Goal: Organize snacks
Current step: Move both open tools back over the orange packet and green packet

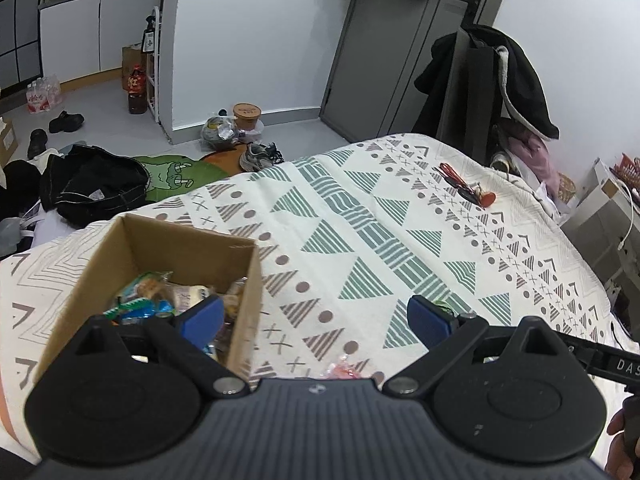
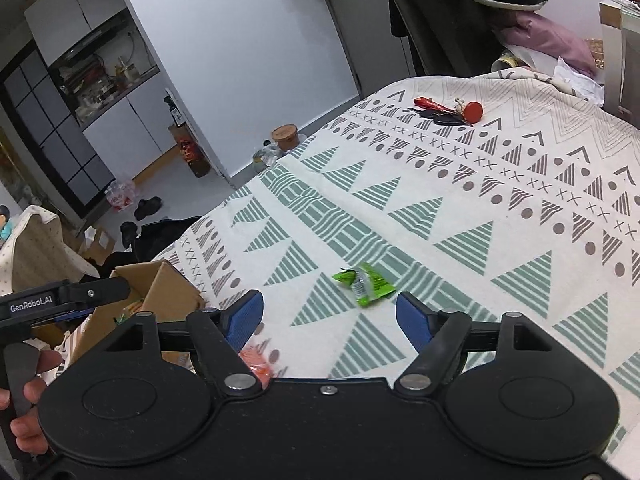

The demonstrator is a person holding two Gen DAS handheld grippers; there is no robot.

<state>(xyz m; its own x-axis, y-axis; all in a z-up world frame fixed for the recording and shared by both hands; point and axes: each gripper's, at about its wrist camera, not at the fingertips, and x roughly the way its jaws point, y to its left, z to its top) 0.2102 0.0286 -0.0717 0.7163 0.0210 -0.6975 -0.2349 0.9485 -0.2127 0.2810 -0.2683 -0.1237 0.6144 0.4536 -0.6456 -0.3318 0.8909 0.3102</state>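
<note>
Right wrist view alone shows the green snack packet (image 2: 366, 285) lying flat on the patterned bedspread (image 2: 500, 184), just ahead of the right gripper (image 2: 330, 314), jaws wide apart and empty. Its long axis runs roughly left-right. Left gripper (image 1: 316, 318) likewise spread and empty, beside the cardboard box (image 1: 244, 276) of snacks (image 1: 160, 296). An orange packet (image 2: 256, 362) is mostly hidden behind the gripper body.

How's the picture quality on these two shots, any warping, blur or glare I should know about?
Left wrist view: strong fisheye bending of the door and the bed's edge; soft, even light, no glare; the snacks in the cardboard box look slightly soft. Right wrist view: same bending, dark corners, the green packet is sharp, and the cupboards sit dimmer.
</note>
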